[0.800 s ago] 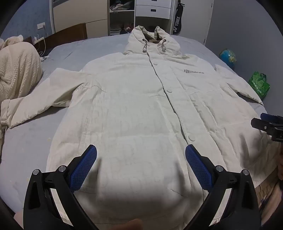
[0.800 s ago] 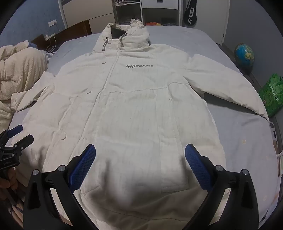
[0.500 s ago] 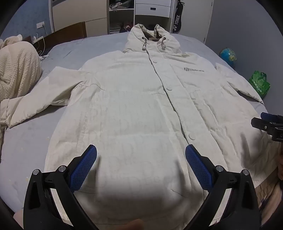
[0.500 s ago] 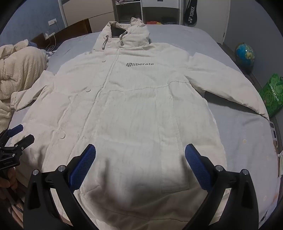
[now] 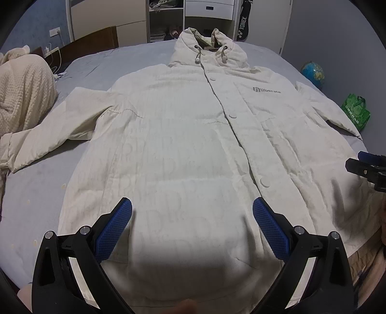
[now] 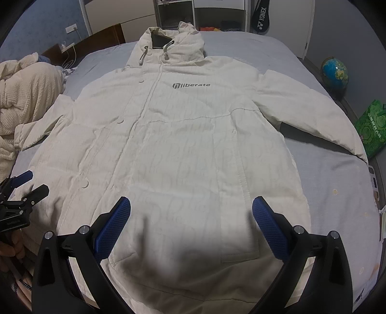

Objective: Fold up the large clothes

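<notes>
A large cream hooded coat (image 5: 188, 145) lies flat and face up on the bed, buttoned, hood at the far end, both sleeves spread out; it also shows in the right wrist view (image 6: 183, 145). My left gripper (image 5: 192, 229) is open and empty above the hem's left half. My right gripper (image 6: 191, 228) is open and empty above the hem's right half. Each gripper shows at the edge of the other's view: the right gripper (image 5: 366, 166), the left gripper (image 6: 21, 193).
The grey-blue bed sheet (image 5: 31, 188) surrounds the coat. A cream knitted blanket (image 5: 21, 94) is heaped at the left. A globe (image 6: 335, 72) and a green bag (image 6: 371, 125) stand on the floor at the right. Shelves and a wardrobe (image 5: 168, 21) stand behind.
Both grippers have drawn back slightly, so the coat sits a little lower in the frames. Both stay open and the coat has not moved.
</notes>
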Action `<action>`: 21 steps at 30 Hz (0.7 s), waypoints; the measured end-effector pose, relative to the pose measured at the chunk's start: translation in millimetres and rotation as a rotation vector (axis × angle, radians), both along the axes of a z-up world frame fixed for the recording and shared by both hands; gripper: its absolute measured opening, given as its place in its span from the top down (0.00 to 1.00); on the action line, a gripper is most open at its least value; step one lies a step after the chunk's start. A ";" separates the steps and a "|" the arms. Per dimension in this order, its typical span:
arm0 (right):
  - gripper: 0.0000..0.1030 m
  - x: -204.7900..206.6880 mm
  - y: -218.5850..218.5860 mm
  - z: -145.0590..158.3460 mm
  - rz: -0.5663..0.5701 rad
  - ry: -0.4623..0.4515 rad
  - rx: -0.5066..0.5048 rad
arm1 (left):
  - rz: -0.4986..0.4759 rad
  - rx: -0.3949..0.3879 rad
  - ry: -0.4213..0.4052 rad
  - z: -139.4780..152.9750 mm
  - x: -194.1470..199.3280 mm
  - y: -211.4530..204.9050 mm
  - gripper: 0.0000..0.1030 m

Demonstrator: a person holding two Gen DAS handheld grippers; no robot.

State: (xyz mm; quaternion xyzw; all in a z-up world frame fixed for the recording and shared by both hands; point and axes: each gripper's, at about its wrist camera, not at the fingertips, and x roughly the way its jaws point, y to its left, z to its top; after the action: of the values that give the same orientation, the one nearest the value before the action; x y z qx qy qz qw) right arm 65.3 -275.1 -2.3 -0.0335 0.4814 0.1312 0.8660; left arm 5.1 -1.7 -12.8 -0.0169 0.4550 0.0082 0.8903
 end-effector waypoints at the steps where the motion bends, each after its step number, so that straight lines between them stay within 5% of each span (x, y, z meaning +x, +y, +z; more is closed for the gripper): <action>1: 0.06 -0.1 -0.3 0.2 -0.001 0.000 0.000 | -0.001 0.001 0.002 -0.5 0.2 -0.2 0.06; 21: 0.06 0.3 1.5 -2.6 0.003 0.009 -0.006 | 0.006 -0.007 0.013 -3.7 -0.4 0.8 0.06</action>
State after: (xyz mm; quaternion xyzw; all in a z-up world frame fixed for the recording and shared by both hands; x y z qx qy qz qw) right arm 65.6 -273.7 -4.9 -0.0364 0.4856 0.1310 0.8635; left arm 4.6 -0.9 -16.4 -0.0211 0.4606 0.0094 0.8873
